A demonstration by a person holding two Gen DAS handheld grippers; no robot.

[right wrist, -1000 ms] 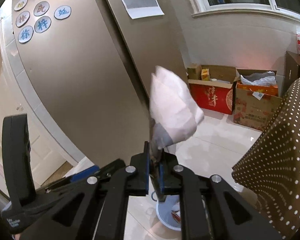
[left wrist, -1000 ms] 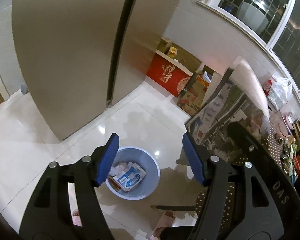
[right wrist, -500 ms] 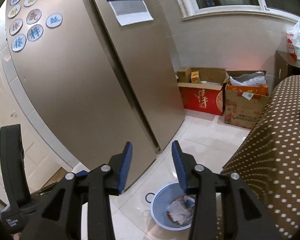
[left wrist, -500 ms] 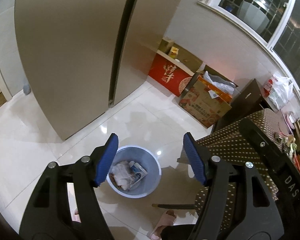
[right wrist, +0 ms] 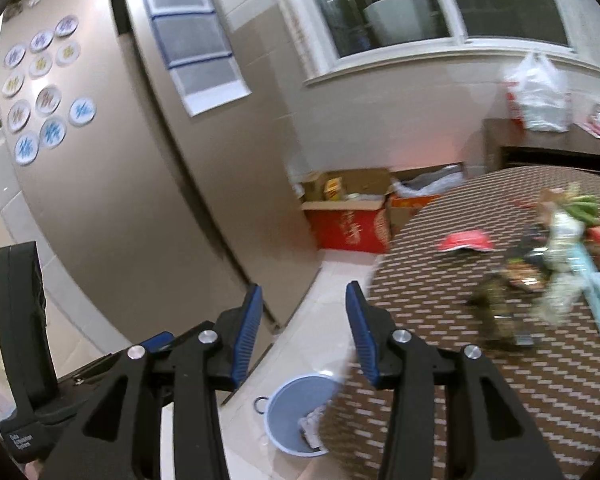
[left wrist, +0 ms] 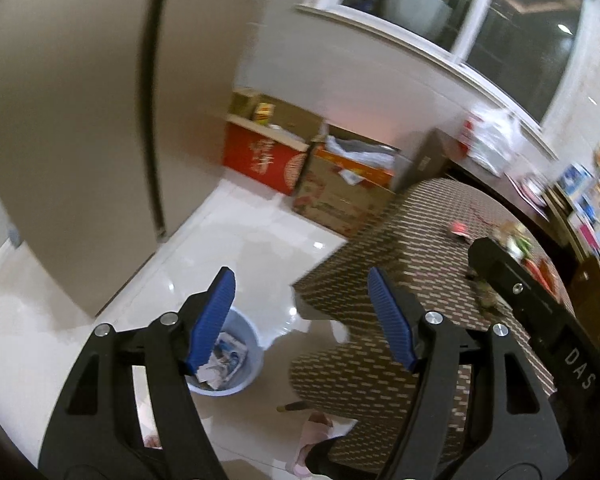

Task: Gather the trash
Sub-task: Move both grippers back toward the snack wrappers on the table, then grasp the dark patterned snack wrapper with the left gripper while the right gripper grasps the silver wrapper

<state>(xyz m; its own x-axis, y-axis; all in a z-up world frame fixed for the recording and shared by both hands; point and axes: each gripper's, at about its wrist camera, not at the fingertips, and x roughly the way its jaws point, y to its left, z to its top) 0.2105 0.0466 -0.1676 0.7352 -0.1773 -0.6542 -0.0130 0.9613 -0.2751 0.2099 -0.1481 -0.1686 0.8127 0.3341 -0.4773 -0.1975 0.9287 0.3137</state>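
Note:
A light blue trash bin (left wrist: 242, 350) stands on the white floor and holds crumpled wrappers (left wrist: 226, 354); it also shows in the right wrist view (right wrist: 296, 414). My left gripper (left wrist: 302, 314) is open and empty above the floor beside the bin. My right gripper (right wrist: 302, 330) is open and empty at the table's edge. A red wrapper (right wrist: 466, 242) lies on the brown dotted tablecloth (right wrist: 440, 300), with more blurred litter (right wrist: 560, 264) to its right. The red wrapper also shows in the left wrist view (left wrist: 460, 228).
A tall beige fridge (left wrist: 72, 120) stands left. Red and brown cardboard boxes (left wrist: 300, 172) sit against the far wall under the window. A white plastic bag (right wrist: 538, 92) rests on a dark cabinet (right wrist: 540, 148). Pink slippers (left wrist: 312, 436) are on the floor near the table.
My right gripper opened and the white bag it held is gone from its jaws; more trash lies in the bin. Both views have swung right toward the table.

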